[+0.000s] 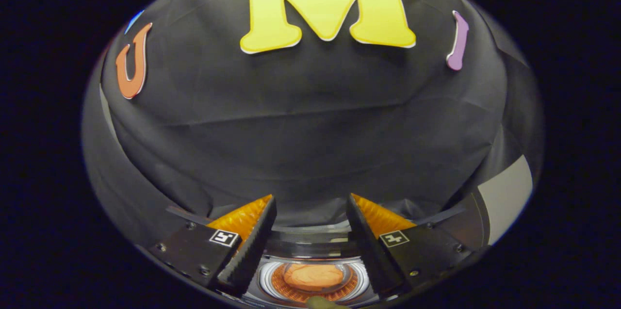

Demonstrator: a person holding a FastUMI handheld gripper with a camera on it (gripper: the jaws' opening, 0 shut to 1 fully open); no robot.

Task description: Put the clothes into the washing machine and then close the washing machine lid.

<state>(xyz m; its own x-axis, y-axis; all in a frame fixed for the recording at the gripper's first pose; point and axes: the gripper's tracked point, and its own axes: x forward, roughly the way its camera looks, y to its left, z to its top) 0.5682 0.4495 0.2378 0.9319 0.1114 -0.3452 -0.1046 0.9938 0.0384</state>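
Gripper (310,207): one, and its two fingers (250,241) stood apart with nothing between them
Square markers: two, one on each finger mount (223,237)
Washing machine (310,251): one, seen from above, just under and between the fingers
Round drum opening: one, with a bright ring (264,277) round it
Clothes (313,276): one bundle counted, orange-pink, lying down in the drum; whether it was one garment or more could not be told
Small olive-coloured thing (322,303) at the near rim of the drum: one, too little of it showed to say what it was
Pale panel (507,192) off to the right: one
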